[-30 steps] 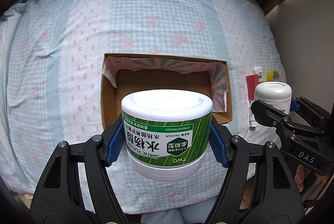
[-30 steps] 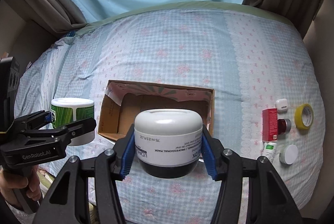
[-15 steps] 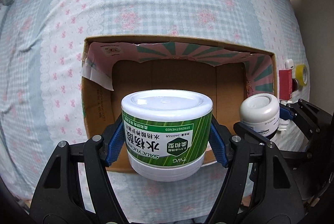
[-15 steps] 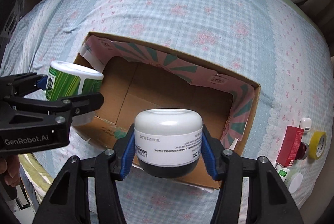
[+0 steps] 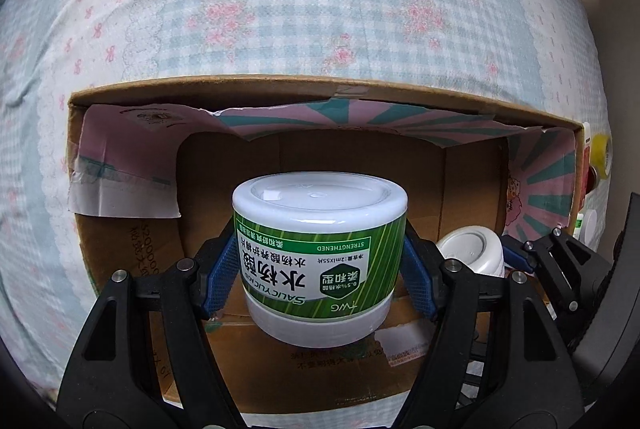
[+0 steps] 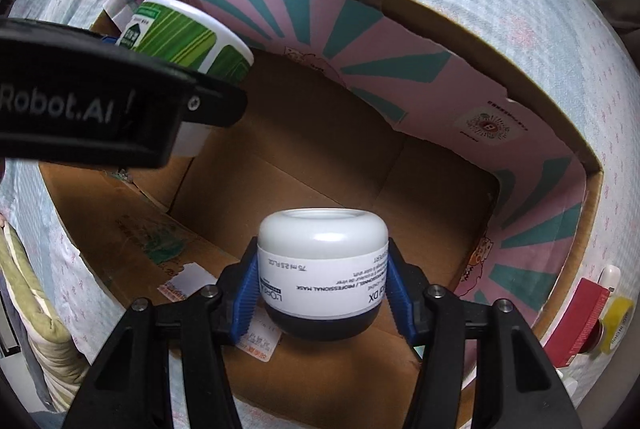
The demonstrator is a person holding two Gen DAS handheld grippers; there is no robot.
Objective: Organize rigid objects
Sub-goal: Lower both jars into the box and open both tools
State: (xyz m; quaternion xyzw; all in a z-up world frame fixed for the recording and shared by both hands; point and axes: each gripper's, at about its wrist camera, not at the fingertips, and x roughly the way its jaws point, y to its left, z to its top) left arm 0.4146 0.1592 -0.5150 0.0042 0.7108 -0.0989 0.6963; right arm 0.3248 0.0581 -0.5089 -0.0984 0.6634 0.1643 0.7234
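Two grippers, one descent: over the last second we have brought both down from well above the bed (image 5: 320, 9) until the cardboard box (image 5: 280, 95) fills most of each view. A second ago the box was a small opening far below; now its pink-and-teal printed inner walls and bare brown floor surround what we carry.

Left gripper (image 5: 320, 273): jaws partly open, blue pads pressed on both sides of the green-labelled tub (image 5: 320, 253), white lid up. Grip unchanged. The tub hangs inside the box's outline toward its left end; whether its base touches the floor we cannot tell.

Right gripper (image 6: 322, 281): jaws set narrower, clamped on the white-lidded jar (image 6: 322, 269) with the dark base. It sits over the box floor nearer the right end, apart from the tub.

Small items outside, by the box's right wall: red carton (image 6: 580, 321), yellow tape roll (image 6: 616, 321), other little pieces partly hidden. Untouched so far.

Reading: both containers are at the point of being set down. Next call, in our judgement, is to finish lowering until each base rests flat, then let go. Risk: the tub and jar are close enough that the grippers could knock together on release.
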